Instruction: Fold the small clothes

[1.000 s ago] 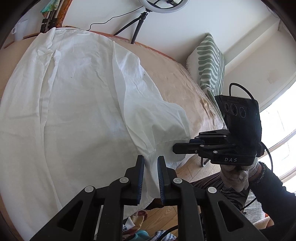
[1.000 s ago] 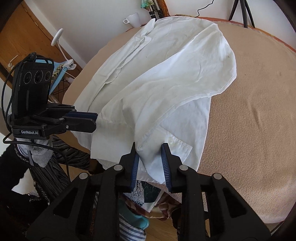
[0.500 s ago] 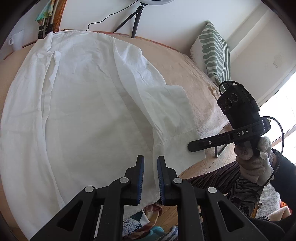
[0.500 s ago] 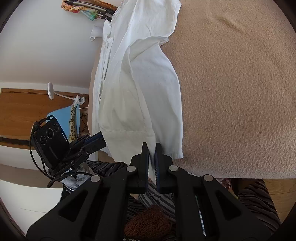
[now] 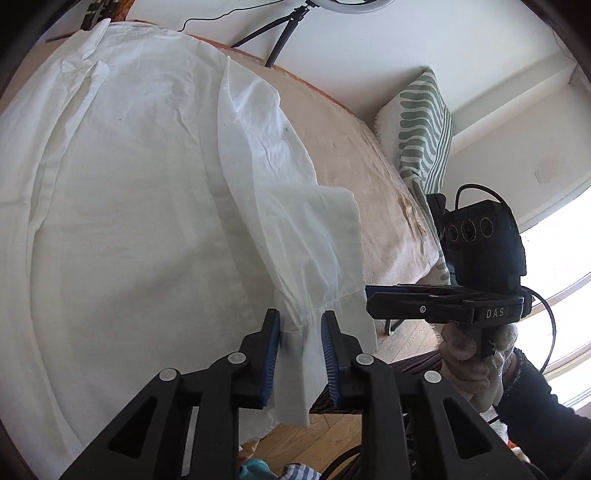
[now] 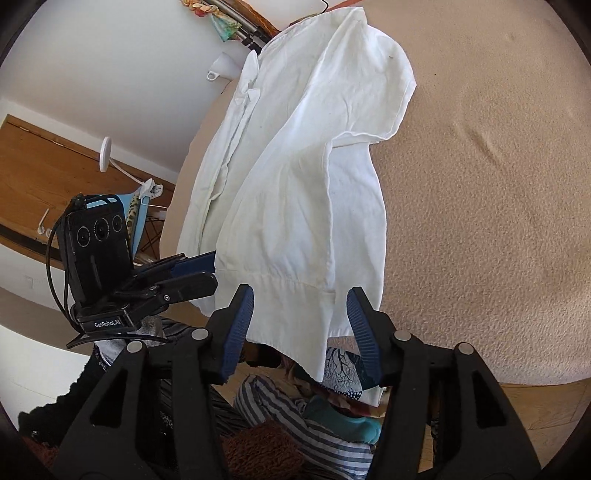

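A white button shirt (image 5: 122,192) lies spread on a beige-covered table (image 5: 354,155). Its sleeve (image 5: 295,221) is folded in over the body, with the cuff (image 5: 314,328) hanging over the near edge. My left gripper (image 5: 297,332) is open, its jaws on either side of the cuff. My right gripper (image 6: 299,314) is open wide around the same cuff (image 6: 295,306). In the left wrist view the right gripper (image 5: 373,302) sits just right of the sleeve edge. In the right wrist view the left gripper (image 6: 210,273) is at the shirt's left hem.
A green striped cushion (image 5: 424,122) leans at the table's far right. A ring-light tripod (image 5: 284,33) stands behind the table. A white mug (image 6: 221,66) sits at the far edge. Striped and teal clothes (image 6: 314,424) lie on the floor below.
Both grippers opened. The right one was shut on the sleeve cuff half a second ago and now stands wide open around it. The sleeve now lies folded over the shirt.
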`<state>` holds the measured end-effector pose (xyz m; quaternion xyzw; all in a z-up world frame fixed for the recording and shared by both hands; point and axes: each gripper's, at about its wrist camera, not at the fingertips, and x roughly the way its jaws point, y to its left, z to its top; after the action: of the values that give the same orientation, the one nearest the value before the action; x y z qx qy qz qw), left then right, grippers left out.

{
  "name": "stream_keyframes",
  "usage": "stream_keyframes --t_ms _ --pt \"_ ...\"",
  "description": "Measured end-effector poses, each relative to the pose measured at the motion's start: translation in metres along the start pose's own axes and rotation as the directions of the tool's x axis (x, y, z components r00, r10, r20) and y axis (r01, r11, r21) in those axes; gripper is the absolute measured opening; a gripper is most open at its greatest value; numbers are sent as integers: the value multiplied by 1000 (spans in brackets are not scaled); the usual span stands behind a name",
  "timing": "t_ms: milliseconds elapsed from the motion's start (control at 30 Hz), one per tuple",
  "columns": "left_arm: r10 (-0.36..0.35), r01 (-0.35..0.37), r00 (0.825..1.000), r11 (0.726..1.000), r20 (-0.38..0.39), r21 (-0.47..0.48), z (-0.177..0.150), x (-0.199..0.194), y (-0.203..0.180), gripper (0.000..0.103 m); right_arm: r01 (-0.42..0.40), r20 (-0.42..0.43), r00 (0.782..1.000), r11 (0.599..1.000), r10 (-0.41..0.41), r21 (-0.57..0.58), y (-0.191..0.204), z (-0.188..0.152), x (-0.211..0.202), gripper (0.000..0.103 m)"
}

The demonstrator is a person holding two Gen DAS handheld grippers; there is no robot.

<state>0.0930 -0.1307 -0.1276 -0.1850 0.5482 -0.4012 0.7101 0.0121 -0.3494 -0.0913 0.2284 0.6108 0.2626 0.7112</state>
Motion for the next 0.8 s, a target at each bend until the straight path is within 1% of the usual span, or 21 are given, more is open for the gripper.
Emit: stream_keyframes --t_ms 33,67,100,133,167,200,233,267,300,333,367,400,433,500,533,633,667,700,733,767,800 --pt "-67 67 998 997 4 -40 0 1 7 0 2 -6 1000 1000 -2 9 -2 0 3 47" --pt "-130 130 991 988 7 -84 -1 1 13 0 -4 -17 1000 1000 5 15 -4 0 8 31" --pt "-177 178 984 977 17 -115 -2 0 16 0 -18 -35 999 1000 19 24 -6 -1 12 23" --pt "-239 241 971 961 31 -134 -3 -4 19 0 -48 -49 998 998 50 44 -8 -3 15 9" --pt "-288 292 957 945 44 -149 -4 -8 20 0 -96 -53 994 993 100 75 -10 -5 16 9" --pt "-284 289 957 946 55 -146 -5 -12 20 0 -157 -43 986 981 163 117 -14 -7 15 9" --pt "-237 242 970 962 53 -129 -6 -14 20 0 -224 -28 973 962 231 154 -16 -9 14 8" --pt "-175 179 983 978 47 -111 -6 -15 23 0 -259 -16 964 950 266 175 -19 -10 12 8" --pt "-138 141 990 984 36 -112 -7 -13 27 0 -240 -15 969 956 246 170 -19 -11 11 8" --pt "-96 98 995 988 26 -122 -9 -12 32 2 -185 -21 981 971 190 149 -19 -11 12 7" --pt "-41 44 999 991 29 -124 -11 -13 36 9 -139 -33 989 980 145 141 -19 -10 15 7" --pt "2 2 999 993 35 -117 -12 -14 37 11 -109 -49 992 982 117 153 -22 -10 19 7" --pt "27 -23 999 994 40 -104 -14 -15 35 10 -88 -63 993 983 99 163 -24 -11 22 7" --pt "86 -82 994 995 62 -59 -18 -20 29 10 -25 -81 996 989 37 145 -23 -14 24 7" --pt "108 -106 991 994 75 -32 -19 -24 23 11 -10 -84 996 992 20 129 -20 -14 25 7" --pt "186 -195 972 979 142 54 -25 -40 1 13 15 -108 994 993 -2 116 -18 -13 24 8" --pt "205 -222 964 971 168 87 -29 -46 -6 16 27 -111 994 994 -15 107 -17 -14 22 12" --pt "223 -250 956 960 190 128 -31 -49 -17 23 39 -104 994 995 -29 95 -16 -14 18 14" --pt "244 -279 948 946 206 165 -33 -51 -26 24 46 -87 995 996 -40 80 -17 -14 10 21" --pt "262 -307 939 931 222 200 -37 -52 -35 25 48 -62 997 997 -44 60 -14 -12 4 30" --pt "268 -320 935 919 234 230 -39 -50 -45 28 56 -30 998 998 -55 39 -11 -10 -4 35"
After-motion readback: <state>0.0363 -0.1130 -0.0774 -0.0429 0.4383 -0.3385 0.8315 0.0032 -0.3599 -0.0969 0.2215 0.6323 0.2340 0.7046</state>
